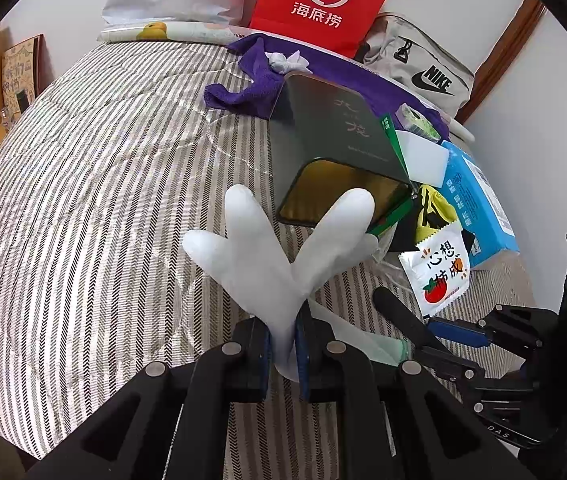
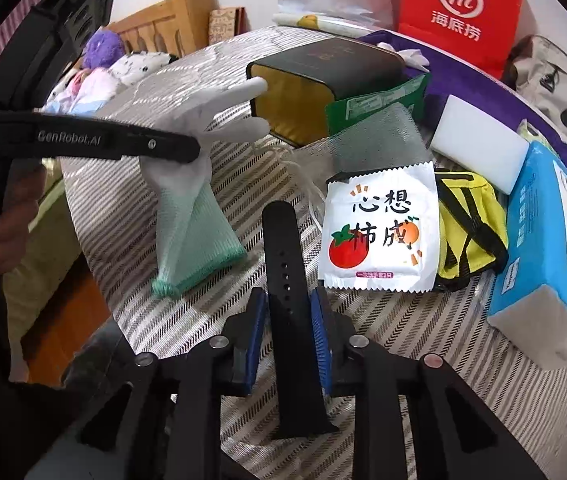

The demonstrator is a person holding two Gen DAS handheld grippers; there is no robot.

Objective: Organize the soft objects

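Observation:
My left gripper (image 1: 283, 344) is shut on a white glove (image 1: 279, 248) with a green cuff and holds it above the striped bed cover; the glove fingers point up toward a dark tin box (image 1: 331, 152) lying on its side. The glove also shows in the right wrist view (image 2: 199, 184), cuff hanging down to the cover. My right gripper (image 2: 287, 320) has its blue pads on either side of a black watch strap (image 2: 287, 280) lying on the cover; I cannot tell whether they pinch it. The right gripper also shows in the left wrist view (image 1: 443, 336).
A white snack packet (image 2: 379, 232), yellow pouch (image 2: 471, 228), blue tissue pack (image 2: 551, 240), white sponge block (image 2: 483, 144), green mesh (image 2: 379, 136), purple towel (image 1: 275, 76), red bag (image 1: 323, 0), Nike bag (image 1: 423, 68) and plush toys (image 2: 103, 64) crowd the bed's far side.

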